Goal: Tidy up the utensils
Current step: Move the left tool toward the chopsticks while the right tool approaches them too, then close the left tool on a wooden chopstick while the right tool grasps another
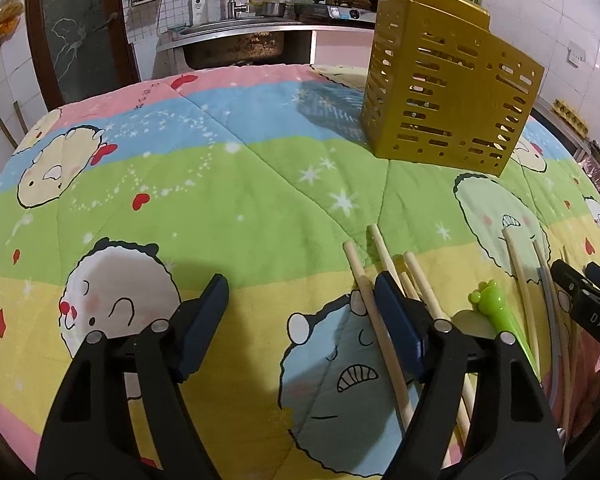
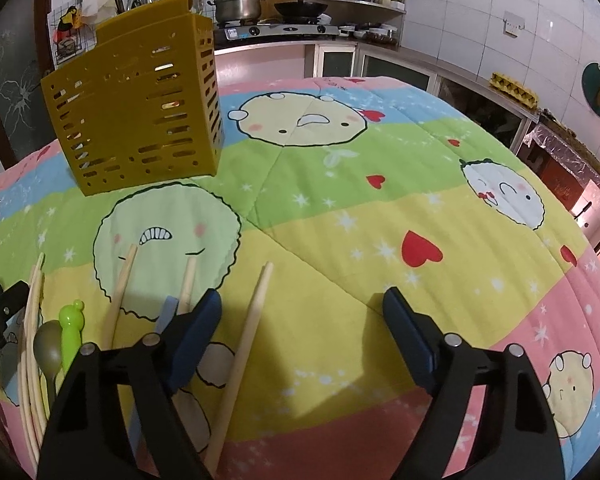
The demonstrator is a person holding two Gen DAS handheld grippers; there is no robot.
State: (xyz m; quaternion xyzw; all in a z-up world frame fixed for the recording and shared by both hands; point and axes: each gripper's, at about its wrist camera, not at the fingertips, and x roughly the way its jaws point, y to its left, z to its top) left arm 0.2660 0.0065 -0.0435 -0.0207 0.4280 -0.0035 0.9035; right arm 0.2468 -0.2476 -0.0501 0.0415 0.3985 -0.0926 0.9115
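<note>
Evidently almost nothing had been sorted yet. The chopsticks (image 1: 380,300) lay loose on the quilt (image 1: 240,200), a cluster of pale wooden sticks fanned out near the bottom of the left wrist view, with more of them further right beside a grey curved utensil (image 1: 550,300) and a green cartoon-shaped handle (image 1: 492,304). From the right wrist view the same spread appeared: one chopstick (image 2: 244,344) lying between the jaws, two more (image 2: 120,292) to its left, a bundle of thin sticks at the far left edge, and a dull metal spoon (image 2: 48,344) next to the green handle.

The yellow slotted holder (image 1: 448,92) stood upright on the quilt well beyond the utensils. Through its slots nothing could be made out for certain, so whether anything was already inside I could not tell; no handles rose above its rim.

The left gripper (image 1: 300,296) stood released, its jaws wide apart, with one chopstick running just inside its right finger but not pinched. The right gripper (image 2: 300,308) was likewise unclenched, pads apart on either side of a single chopstick, touching it on neither side as far as could be seen.

Judged from this, the picking up had barely begun: every visible utensil remained to be gathered and carried to the holder.
</note>
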